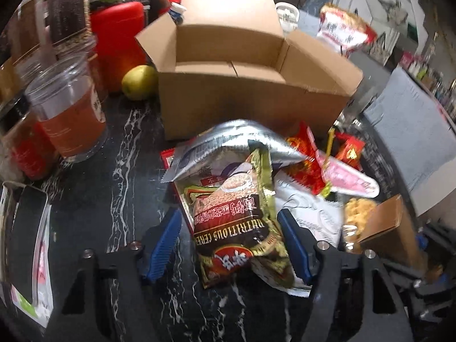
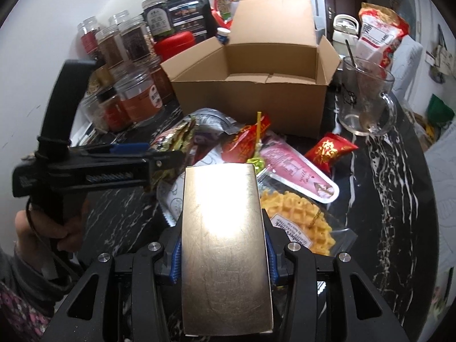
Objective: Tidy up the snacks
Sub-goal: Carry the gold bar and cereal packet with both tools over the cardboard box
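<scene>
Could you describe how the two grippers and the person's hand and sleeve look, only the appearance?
Both grippers, left gripper and right gripper, have black frames with triangular cutouts, silver bolts and ribbed blue pads. The left gripper has a curved black handle with cord wound round it. The hand is bare; the sleeve is grey and floral.

The gold box fills the middle of the right wrist view and hides the desk and the snacks beneath it; its near end runs down behind the right gripper. It also covers one side of the waffle pack, whose label is too small to read. The cardboard box shows only part of its floor past the front wall. In the left wrist view, the cereal bag lies over a heap of packets, and the pouch is cut by the left edge. The far shelves at right are blurred.
</scene>
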The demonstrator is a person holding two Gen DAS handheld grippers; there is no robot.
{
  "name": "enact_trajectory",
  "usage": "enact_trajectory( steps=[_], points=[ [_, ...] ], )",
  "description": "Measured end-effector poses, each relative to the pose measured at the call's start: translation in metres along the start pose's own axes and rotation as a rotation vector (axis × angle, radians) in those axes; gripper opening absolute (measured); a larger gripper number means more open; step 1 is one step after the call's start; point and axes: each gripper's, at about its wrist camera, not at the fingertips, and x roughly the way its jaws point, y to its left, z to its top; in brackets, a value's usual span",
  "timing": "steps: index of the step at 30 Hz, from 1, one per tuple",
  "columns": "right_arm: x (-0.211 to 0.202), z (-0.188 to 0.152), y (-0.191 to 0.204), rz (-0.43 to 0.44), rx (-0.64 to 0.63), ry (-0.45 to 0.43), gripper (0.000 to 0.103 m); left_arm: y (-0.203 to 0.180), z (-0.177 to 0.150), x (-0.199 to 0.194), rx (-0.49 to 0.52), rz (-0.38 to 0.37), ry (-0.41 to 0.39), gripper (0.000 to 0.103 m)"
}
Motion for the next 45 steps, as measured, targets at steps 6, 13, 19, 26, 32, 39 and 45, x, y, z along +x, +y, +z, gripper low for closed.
enact_trajectory(
  steps=[6, 13, 19, 26, 32, 39, 45],
  points=[
    [0.004, 0.000, -0.005, -0.002, 0.018, 0.006, 0.044, 0.002, -0.002, 0.013, 0.001, -0.008, -0.012, 0.052],
    [0.002, -0.001, -0.004, -0.005, 0.031, -0.001, 0.044, 0.004, -0.006, 0.000, 0.006, -0.034, -0.029, 0.050],
    [-0.005, -0.005, 0.005, 0.005, 0.040, -0.016, 0.044, 0.013, -0.015, -0.028, -0.018, -0.047, -0.064, 0.049],
    [-0.029, -0.012, 0.022, 0.015, 0.034, -0.071, 0.044, 0.016, -0.028, -0.069, -0.025, -0.041, -0.122, 0.050],
    [-0.050, -0.016, 0.037, 0.024, 0.017, -0.116, 0.044, 0.010, -0.037, -0.108, -0.017, -0.032, -0.196, 0.050],
    [-0.067, -0.007, 0.044, 0.029, 0.002, -0.166, 0.044, 0.002, -0.028, -0.135, -0.002, -0.037, -0.265, 0.050],
    [-0.069, 0.019, 0.039, 0.020, -0.014, -0.202, 0.044, -0.003, -0.004, -0.139, 0.012, -0.053, -0.296, 0.049]
  ],
)
